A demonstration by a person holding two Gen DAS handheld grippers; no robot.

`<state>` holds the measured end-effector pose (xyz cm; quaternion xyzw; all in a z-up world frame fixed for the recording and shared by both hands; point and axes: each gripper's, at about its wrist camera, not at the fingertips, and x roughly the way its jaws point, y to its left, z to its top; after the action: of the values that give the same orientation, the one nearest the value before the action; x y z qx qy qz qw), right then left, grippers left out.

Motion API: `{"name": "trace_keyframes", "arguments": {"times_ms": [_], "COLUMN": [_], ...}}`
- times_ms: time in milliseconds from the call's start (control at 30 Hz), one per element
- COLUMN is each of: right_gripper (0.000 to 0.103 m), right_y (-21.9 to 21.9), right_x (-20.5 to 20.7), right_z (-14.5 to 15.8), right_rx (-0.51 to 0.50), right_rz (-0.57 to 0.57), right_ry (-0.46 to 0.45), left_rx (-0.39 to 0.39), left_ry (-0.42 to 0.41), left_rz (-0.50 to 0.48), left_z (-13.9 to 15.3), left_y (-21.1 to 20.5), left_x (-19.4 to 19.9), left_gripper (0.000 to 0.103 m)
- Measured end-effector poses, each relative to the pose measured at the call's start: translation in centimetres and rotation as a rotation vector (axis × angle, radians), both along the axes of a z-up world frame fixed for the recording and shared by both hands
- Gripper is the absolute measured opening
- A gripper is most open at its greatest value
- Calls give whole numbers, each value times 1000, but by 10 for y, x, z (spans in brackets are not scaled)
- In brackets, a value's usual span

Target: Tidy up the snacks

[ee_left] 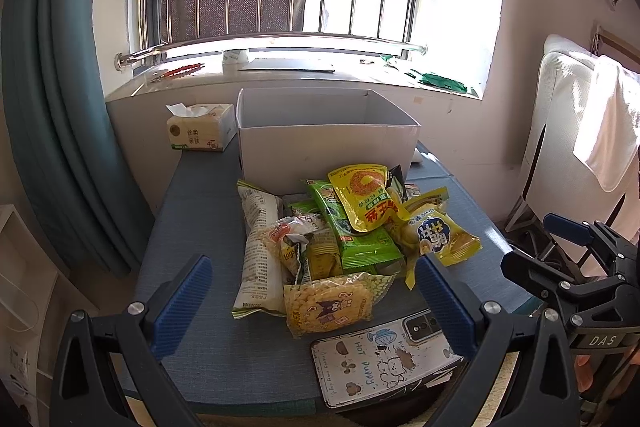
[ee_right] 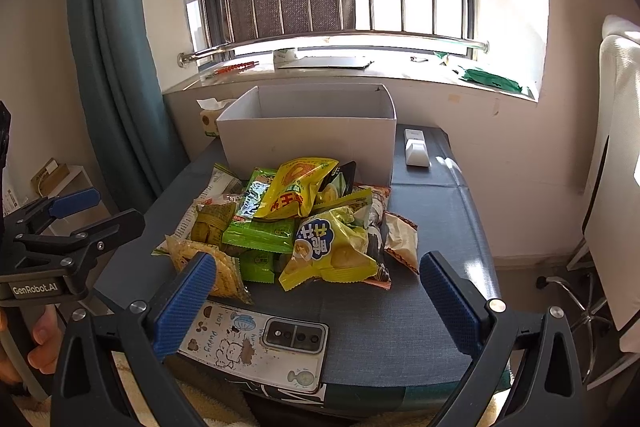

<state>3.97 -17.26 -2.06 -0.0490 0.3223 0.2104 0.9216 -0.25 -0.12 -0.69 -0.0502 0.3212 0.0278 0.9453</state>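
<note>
A pile of snack packets (ee_left: 340,235) in yellow, green and white lies on the blue table (ee_left: 200,219), in front of an open white box (ee_left: 324,143). The pile (ee_right: 296,227) and the box (ee_right: 308,135) also show in the right wrist view. My left gripper (ee_left: 314,303) is open and empty, held above the table's near edge, short of the pile. My right gripper (ee_right: 316,303) is open and empty, also short of the pile. The right gripper shows at the right of the left wrist view (ee_left: 568,251). The left gripper shows at the left of the right wrist view (ee_right: 80,211).
A phone (ee_left: 384,359) in a white puppy case lies at the table's near edge, also in the right wrist view (ee_right: 256,343). A tissue pack (ee_left: 200,131) stands left of the box. A white remote (ee_right: 416,147) lies right of it. A windowsill (ee_left: 280,71) is behind.
</note>
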Motion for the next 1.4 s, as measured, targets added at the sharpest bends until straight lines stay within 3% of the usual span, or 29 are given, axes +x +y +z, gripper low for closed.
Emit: {"name": "trace_keyframes", "arguments": {"times_ms": [733, 867, 1167, 1233, 1267, 1400], "right_gripper": [103, 103, 102, 94, 76, 62], "right_y": [-5, -1, 20, 26, 29, 27], "right_x": [9, 27, 91, 100, 104, 103], "right_z": [-9, -21, -69, -77, -83, -85], "right_rx": [10, -13, -26, -38, -57, -46], "right_rz": [-13, -3, 15, 29, 31, 28], "right_ry": [32, 48, 194, 213, 233, 242], "left_rx": [3, 7, 33, 41, 49, 77], "left_ry": [7, 10, 50, 61, 69, 87], "left_rz": [1, 0, -6, -10, -12, -19], "left_z": [-4, -5, -20, -25, -28, -38], "left_y": [1, 1, 0, 0, -1, -2], "left_x": [0, 1, 4, 5, 6, 7], "left_gripper": [103, 103, 103, 103, 103, 103]}}
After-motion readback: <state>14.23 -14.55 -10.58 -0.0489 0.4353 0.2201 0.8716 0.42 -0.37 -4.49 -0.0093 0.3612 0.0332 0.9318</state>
